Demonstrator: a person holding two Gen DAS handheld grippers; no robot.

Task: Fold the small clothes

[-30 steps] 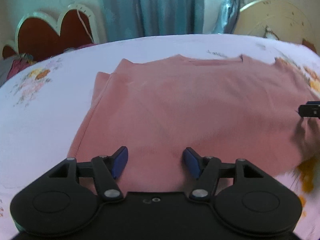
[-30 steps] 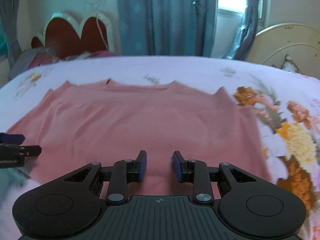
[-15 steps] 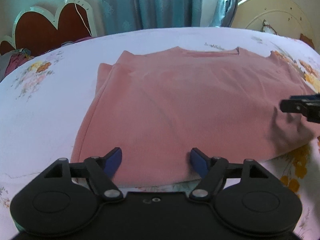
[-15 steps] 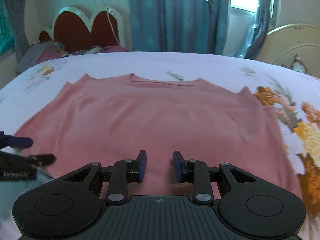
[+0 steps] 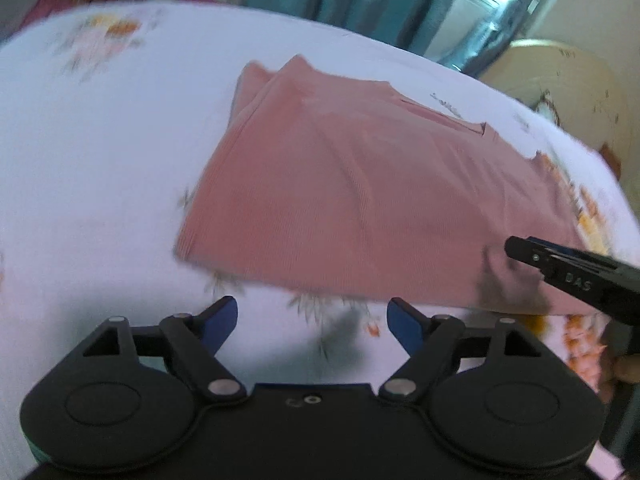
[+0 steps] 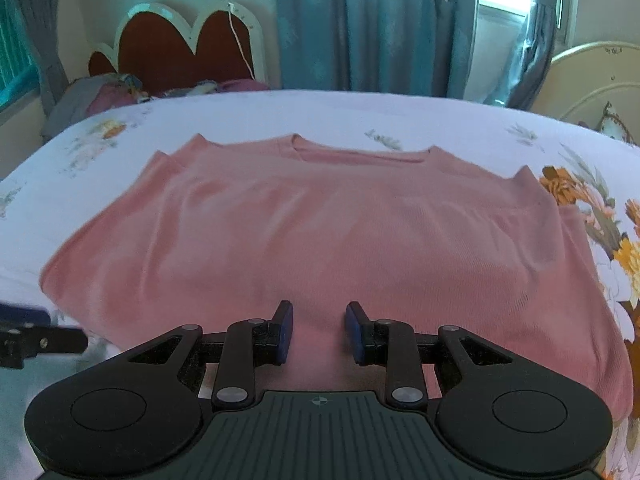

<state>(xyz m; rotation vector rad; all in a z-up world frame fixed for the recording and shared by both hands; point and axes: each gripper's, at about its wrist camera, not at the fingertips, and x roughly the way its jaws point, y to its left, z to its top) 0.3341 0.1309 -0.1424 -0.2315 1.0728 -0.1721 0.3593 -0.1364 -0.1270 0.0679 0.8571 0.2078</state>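
Two claws poised at the near hem of a folded pink top on a flowered bed.

The left gripper point(image 5: 312, 320), black with blue pads, has its jaws spreading wide with nothing between them; only the white floral bedsheet point(image 5: 100, 152) lies under the gap, and the salmon-pink ribbed knit top point(image 5: 360, 200) begins just beyond its fingertips. The right gripper point(image 6: 319, 332) stands partly open, its pads apart with a clear gap, hovering over the near edge of the same top point(image 6: 312, 232); whether the pads touch the cloth cannot be told. The top lies flat ahead of both claws, folded double, neckline at the far side. Past it stand teal curtains point(image 6: 360, 24) and a red scalloped headboard point(image 6: 180, 48) to the far left.
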